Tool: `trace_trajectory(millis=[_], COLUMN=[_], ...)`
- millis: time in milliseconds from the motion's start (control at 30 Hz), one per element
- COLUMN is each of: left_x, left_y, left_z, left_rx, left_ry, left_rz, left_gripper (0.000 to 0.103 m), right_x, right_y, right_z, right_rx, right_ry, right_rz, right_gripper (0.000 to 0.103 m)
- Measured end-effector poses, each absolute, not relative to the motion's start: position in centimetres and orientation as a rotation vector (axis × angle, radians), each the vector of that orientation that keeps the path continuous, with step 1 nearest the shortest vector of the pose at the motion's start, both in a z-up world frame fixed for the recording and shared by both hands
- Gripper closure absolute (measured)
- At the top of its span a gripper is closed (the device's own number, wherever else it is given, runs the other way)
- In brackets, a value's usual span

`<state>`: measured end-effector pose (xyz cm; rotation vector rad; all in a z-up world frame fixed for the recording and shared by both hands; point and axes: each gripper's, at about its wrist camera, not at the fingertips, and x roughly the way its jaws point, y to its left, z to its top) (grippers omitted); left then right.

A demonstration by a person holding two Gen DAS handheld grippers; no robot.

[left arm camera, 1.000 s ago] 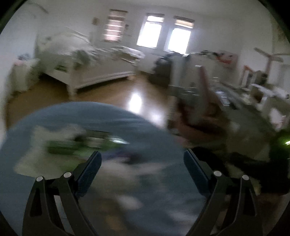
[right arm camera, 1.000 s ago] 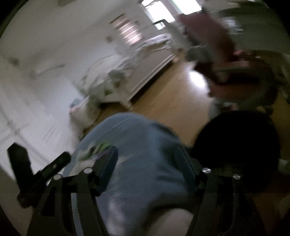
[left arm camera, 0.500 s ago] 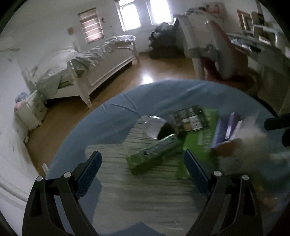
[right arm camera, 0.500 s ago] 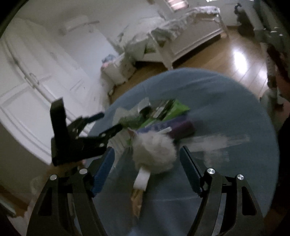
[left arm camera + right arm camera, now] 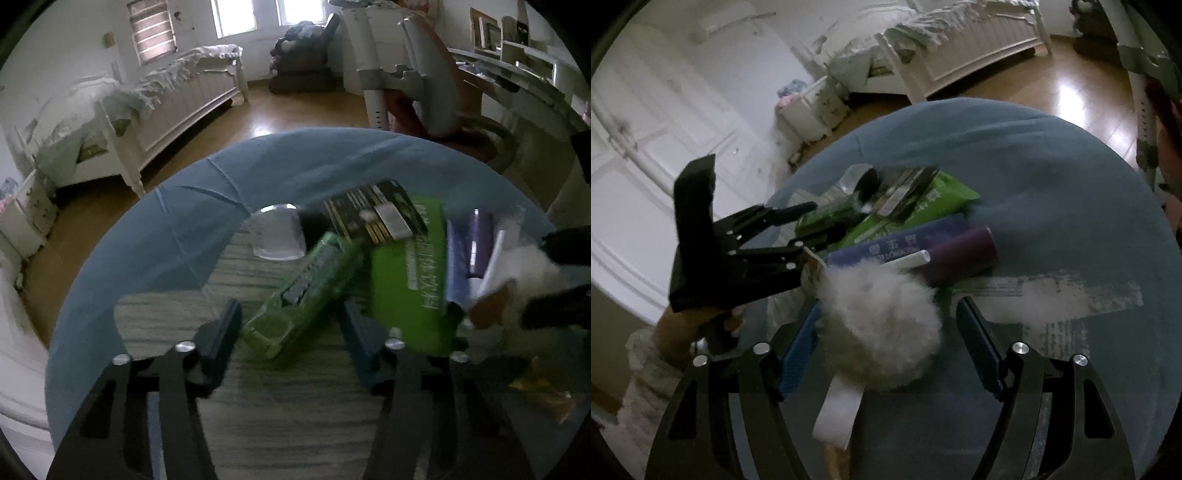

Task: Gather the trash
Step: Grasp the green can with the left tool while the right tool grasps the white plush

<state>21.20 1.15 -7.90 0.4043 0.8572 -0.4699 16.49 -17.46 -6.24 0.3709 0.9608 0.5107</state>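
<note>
Green wrapper [image 5: 306, 291] lies between the left gripper [image 5: 291, 325] jaws, which have just been closing. White fluff ball [image 5: 882, 328] sits between the right gripper [image 5: 890, 332] jaws, also just closing; neither visibly clamps yet

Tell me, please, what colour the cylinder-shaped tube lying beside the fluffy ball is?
Dark purple tube, clearest in the right wrist view.

The right gripper [image 5: 888, 341] hangs over a round desk [image 5: 1052, 177] with a blue cover. Its jaws have just been closing, and a white fluffy ball [image 5: 881, 325] sits between them; the left pad is at its side, the right pad stands clear. Just beyond the ball lie a white stick [image 5: 908, 260], a purple tube [image 5: 960, 251], a blue packet [image 5: 905, 238] and a green packet [image 5: 923, 210]. Left of the jaws, the left gripper [image 5: 812, 225] reaches into the pile, held by a hand [image 5: 690, 325].
</note>
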Motion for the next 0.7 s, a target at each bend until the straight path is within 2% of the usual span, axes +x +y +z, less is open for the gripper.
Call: trace_trajectory(millis=[133,567,700], left_x=[19.6,10.7,8.5], left_y=[1.1,2.0,0.9], left_z=[-7.9,-4.1,-2.6], left_rx=[0.322,0.083,0.046], left_ry=[0.893,0.738,0.701], left_rz=[-0.431,-0.294,-0.269], left_gripper=[0.069,0.075,0.082], right_x=[15.3,9.4,8.0], right_y=[-17.8,-23.3,-24.1], right_z=[-5.5,-1.5,-0.4], right_rx=[0.347,0.470,0.486], right_ry=[0.929,0.749,0.712], right_rz=[0.516,0.509,0.502], right_gripper=[0.061,0.061,0.061])
